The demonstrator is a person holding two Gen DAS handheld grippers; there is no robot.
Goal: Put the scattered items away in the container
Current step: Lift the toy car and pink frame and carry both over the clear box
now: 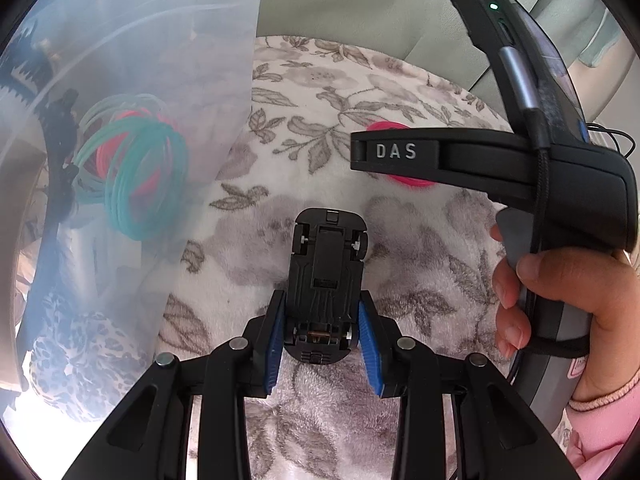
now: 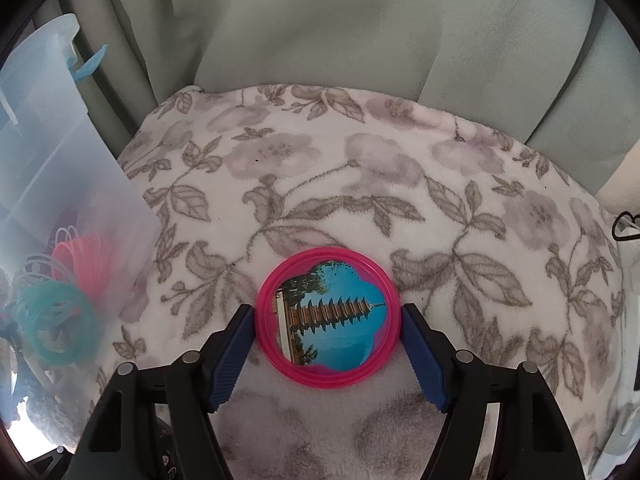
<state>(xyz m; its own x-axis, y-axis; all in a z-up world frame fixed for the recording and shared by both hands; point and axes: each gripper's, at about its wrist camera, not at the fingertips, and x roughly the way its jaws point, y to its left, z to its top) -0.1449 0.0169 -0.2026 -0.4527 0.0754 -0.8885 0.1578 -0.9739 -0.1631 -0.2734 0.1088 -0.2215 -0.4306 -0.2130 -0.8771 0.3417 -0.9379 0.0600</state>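
The pink round box [image 2: 327, 317], a flat disc with a pagoda picture on its face, lies on the floral blanket [image 2: 360, 184] exactly between the blue pads of the right gripper [image 2: 328, 322]. The jaws stand wide apart. The left pad [image 2: 236, 344] is almost at the rim and the right pad [image 2: 420, 344] is just beside it, but I cannot see either one pressing, so the box is not yet gripped.

To do this step well, I think the person should lower the pads until they meet the rim at its widest line, and then close slowly. The rim is round and smooth, so a grip that is off the middle may push the box out forward. The blanket is soft, so the pads can sink a little into it to come under the edge.

The left gripper [image 1: 322, 320] is clenched on a black toy car [image 1: 326, 276], which is upside down with the wheels up. It holds the car near one end, so the other end sticks out forward.

The clear container [image 1: 132, 80] stands at the left of the blanket, and teal and pink spring coils [image 1: 148, 168] already lie in it. Both things must go over its wall. I would carry the box level, because a thin disc can easily slip from the pads.
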